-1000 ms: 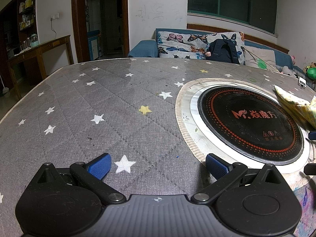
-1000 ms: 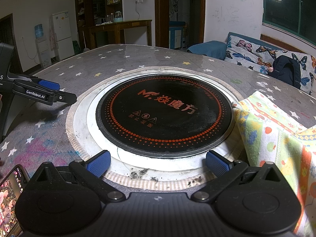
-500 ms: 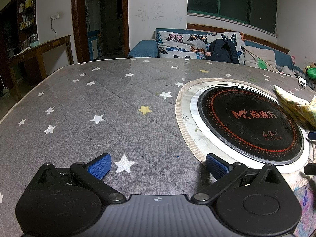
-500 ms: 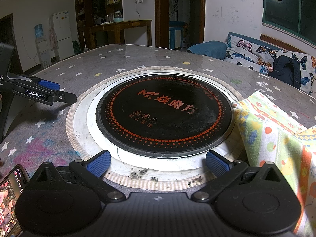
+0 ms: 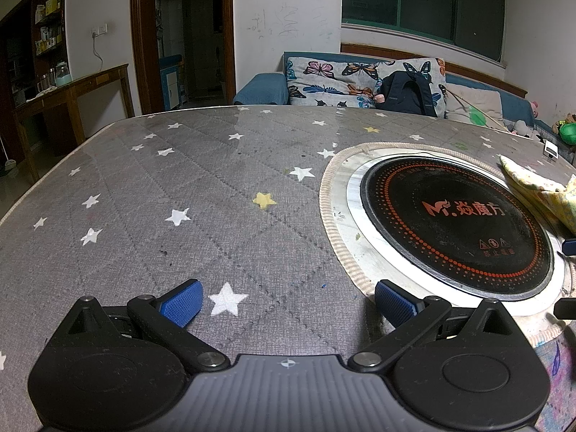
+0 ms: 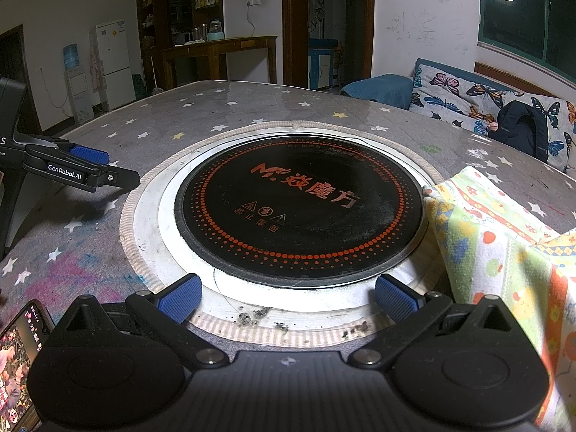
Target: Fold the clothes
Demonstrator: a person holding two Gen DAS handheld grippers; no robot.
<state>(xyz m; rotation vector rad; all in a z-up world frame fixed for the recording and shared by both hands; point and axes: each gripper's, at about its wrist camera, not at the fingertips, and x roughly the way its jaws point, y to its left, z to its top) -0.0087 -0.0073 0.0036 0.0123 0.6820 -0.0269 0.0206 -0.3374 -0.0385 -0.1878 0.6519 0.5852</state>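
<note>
A colourful patterned cloth (image 6: 504, 248) lies bunched at the right of the round table, its edge just over the rim of the black cooktop (image 6: 298, 208). In the left wrist view the same cloth (image 5: 540, 187) shows at the far right. My right gripper (image 6: 288, 297) is open and empty, low over the cooktop's near rim, with the cloth to its right. My left gripper (image 5: 286, 300) is open and empty over the grey star-printed table cover (image 5: 180, 216), left of the cooktop (image 5: 457, 226). In the right wrist view the left gripper (image 6: 90, 165) shows at the left edge.
A phone (image 6: 18, 352) with a lit screen lies at the near left table edge. Crumbs (image 6: 252, 318) lie on the cooktop's woven rim. Beyond the table stand a sofa with butterfly cushions (image 5: 360, 79), a dark backpack (image 5: 406, 90) and a wooden side table (image 5: 72, 97).
</note>
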